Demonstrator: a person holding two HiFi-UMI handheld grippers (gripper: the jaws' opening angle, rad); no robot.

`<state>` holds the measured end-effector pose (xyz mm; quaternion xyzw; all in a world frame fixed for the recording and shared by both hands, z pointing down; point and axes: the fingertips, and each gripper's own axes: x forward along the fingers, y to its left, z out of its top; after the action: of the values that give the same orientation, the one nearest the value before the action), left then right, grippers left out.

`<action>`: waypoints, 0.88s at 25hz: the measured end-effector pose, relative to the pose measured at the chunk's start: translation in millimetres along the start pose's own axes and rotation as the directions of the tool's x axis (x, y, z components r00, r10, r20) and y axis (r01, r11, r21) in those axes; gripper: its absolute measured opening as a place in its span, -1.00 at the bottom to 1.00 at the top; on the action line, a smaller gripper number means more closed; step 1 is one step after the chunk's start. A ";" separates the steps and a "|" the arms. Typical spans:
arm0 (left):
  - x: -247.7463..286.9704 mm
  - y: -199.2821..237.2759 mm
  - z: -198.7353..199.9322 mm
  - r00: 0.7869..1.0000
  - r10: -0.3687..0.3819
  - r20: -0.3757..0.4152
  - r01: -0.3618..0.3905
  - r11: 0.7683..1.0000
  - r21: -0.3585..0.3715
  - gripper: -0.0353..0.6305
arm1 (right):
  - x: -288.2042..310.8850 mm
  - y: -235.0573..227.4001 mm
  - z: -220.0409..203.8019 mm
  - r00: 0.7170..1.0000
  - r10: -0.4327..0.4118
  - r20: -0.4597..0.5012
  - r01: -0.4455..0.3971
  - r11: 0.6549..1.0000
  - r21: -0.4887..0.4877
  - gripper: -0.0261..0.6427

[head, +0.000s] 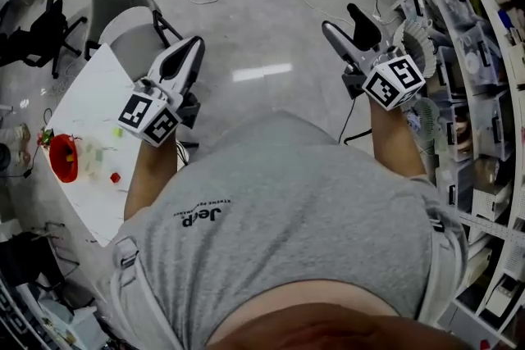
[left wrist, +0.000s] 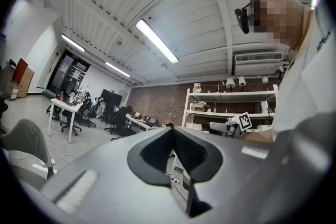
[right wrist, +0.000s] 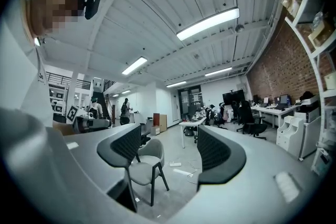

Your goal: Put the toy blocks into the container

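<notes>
Seemingly "Jeep" (upside-down) on shirt (head: 328,201).

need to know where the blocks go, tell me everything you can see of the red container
The red container is small, round and open-topped, plastic by its look. It stands on the white table near its left edge. A red block lies close by, apart from it. Contents unclear.
</notes>
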<state>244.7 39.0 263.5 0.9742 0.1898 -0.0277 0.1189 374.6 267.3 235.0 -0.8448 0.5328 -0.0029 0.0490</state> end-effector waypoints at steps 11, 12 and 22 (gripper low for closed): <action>50.2 48.4 -13.3 0.998 0.043 -0.039 -0.044 0.999 -0.026 -0.72 | 49.5 -53.3 -21.6 0.999 0.027 -0.045 -0.025 0.999 0.047 0.03; 58.8 49.3 -15.8 0.998 0.051 -0.044 -0.052 0.998 -0.025 -0.72 | 50.6 -63.0 -23.2 0.998 0.033 -0.044 -0.031 0.998 0.054 0.03; 156.1 28.0 -21.5 0.980 0.200 -0.013 -0.199 0.979 0.047 -0.72 | 55.2 -191.6 -27.0 0.985 0.169 -0.012 -0.168 0.983 0.070 0.03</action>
<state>400.0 75.7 275.0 0.9910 0.0915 -0.0112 0.0971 569.4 297.4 275.8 -0.7944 0.6025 -0.0247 0.0730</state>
